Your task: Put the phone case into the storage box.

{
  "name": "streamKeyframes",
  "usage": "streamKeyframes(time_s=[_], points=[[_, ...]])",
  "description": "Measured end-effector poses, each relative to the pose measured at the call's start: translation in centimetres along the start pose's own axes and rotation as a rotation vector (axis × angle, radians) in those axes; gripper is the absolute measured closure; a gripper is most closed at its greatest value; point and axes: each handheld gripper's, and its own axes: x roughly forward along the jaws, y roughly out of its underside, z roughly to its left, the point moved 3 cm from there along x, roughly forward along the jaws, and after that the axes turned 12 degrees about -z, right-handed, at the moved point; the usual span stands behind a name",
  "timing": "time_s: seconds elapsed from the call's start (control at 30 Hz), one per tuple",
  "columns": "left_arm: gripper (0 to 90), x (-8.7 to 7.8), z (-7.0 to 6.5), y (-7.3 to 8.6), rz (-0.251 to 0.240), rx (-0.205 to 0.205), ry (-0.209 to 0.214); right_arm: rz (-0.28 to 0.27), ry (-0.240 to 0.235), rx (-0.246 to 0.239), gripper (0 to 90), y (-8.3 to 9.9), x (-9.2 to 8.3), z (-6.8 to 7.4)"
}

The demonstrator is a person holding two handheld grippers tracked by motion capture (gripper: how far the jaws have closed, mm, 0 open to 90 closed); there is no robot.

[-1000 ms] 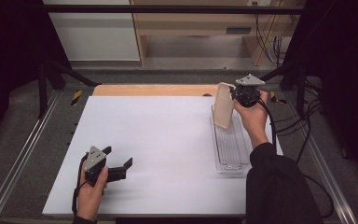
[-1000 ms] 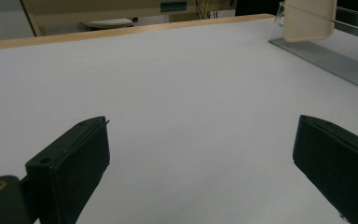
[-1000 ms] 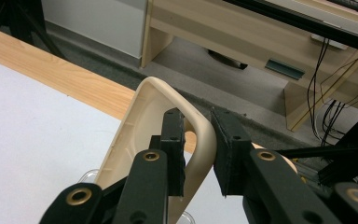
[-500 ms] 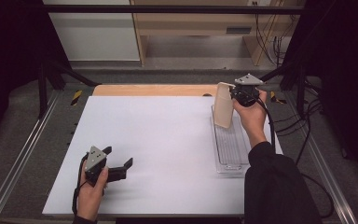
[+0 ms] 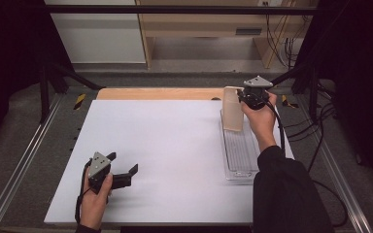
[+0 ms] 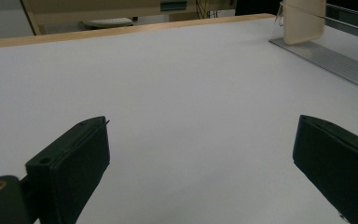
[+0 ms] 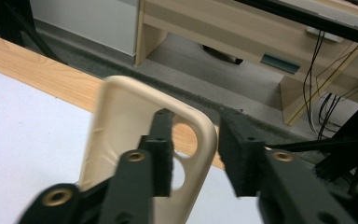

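Case: a beige phone case [image 7: 121, 140] stands upright at the far end of a clear tray [image 5: 240, 155] on the right of the white surface [image 5: 165, 145] — its camera cutout faces the right claw.
Right claw: the right claw [image 7: 196, 154] has just been opening; one jaw reaches through the cutout, the other stands clear of the case's outer edge, so the rim lies between them with a gap showing on that side. I read it as letting go, not gripping.
Left claw: the left claw [image 6: 200, 163] rests low near the front left of the surface, jaws wide apart, nothing between them, well apart from the tray.
Risk, tipping: the case stands on a narrow edge; whether it leans on the tray wall I cannot tell. Once the jaws part fully it may topple — onto the tray floor or out over the far edge of the surface.
Risk, snagging: the jaw inside the cutout could hook the rim as the hand pulls back, dragging the case along or flipping it.
Risk, tray shift: a snagged pull may also slide the light tray, since nothing steadies it.
Cause in short: a quick or slanted withdrawal before the jaw is out of the cutout.
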Motion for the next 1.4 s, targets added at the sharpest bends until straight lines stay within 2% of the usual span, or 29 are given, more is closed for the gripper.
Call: streamKeyframes(time_s=[0.33,0.63,1.07,1.23,1.4], points=[[3.6,0.0,0.0,0.0,0.0,0.004,-0.001,-0.037,0.019,0.034,39.6,-0.7,-0.5,0.0],[3.5,0.0,0.0,0.0,-0.001,0.004,-0.001,-0.012,0.006,0.067,24.2,-1.0,-1.2,0.1],[3.5,0.0,0.1,0.0,0.0,0.006,0.002,0.002,-0.03,0.083,14.5,-1.7,-2.1,0.9],[3.5,-0.1,0.1,0.0,-0.003,0.01,-0.003,0.014,-0.044,0.1,7.8,-1.9,-2.4,1.3],[3.5,-0.1,0.1,0.0,-0.002,0.008,0.003,0.015,-0.052,0.115,6.1,-2.2,-2.7,1.5]])
